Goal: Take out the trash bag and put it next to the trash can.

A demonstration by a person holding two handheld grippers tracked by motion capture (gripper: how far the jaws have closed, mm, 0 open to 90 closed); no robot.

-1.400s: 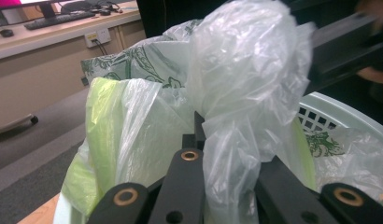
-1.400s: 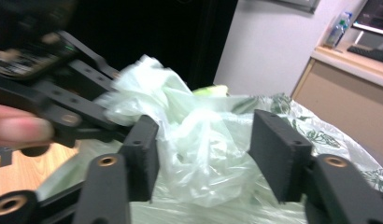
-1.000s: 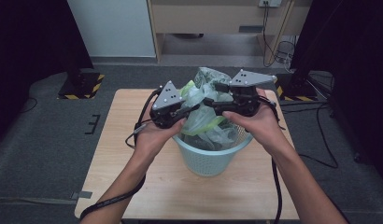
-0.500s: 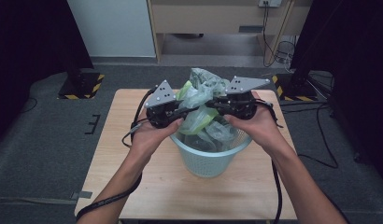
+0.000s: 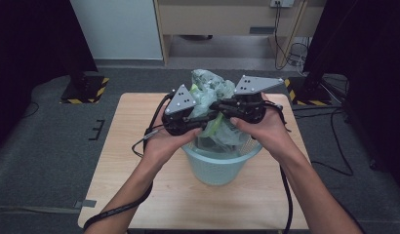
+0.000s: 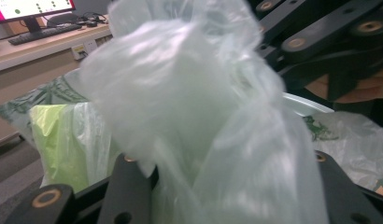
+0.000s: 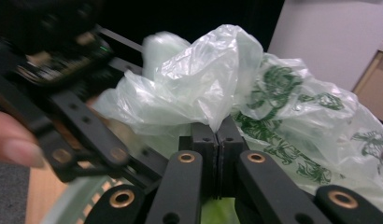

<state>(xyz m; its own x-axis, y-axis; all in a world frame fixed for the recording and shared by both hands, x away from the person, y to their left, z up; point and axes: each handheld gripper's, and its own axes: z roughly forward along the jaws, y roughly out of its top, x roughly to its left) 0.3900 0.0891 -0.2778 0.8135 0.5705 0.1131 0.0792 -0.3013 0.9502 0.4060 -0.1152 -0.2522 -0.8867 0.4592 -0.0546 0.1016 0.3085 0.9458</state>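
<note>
A translucent plastic bag [image 5: 208,85] with green print bulges out of a pale blue basket [image 5: 217,168] on the wooden table [image 5: 134,146]. Both grippers meet over the basket at the bag's bunched top. My left gripper [image 5: 206,119] comes in from the left. Its jaws have just been opening and stand apart in the left gripper view [image 6: 231,186], with the crumpled bag [image 6: 189,107] loose between them. My right gripper [image 5: 218,105] has just been closing. In the right gripper view its pads [image 7: 217,133] are pressed together, pinching a fold of the bag [image 7: 203,88].
The basket stands near the table's middle, with bare wood all around it. Cables trail from both grippers over the table. Yellow-green plastic [image 6: 63,135] shows inside the bag. Dark stands with hazard-striped bases [image 5: 83,92] flank the far edge of the table.
Both hands drew closer together over the basket and the bag's top is now bunched between them. The left jaws have parted; the right jaws have shut on the film.
</note>
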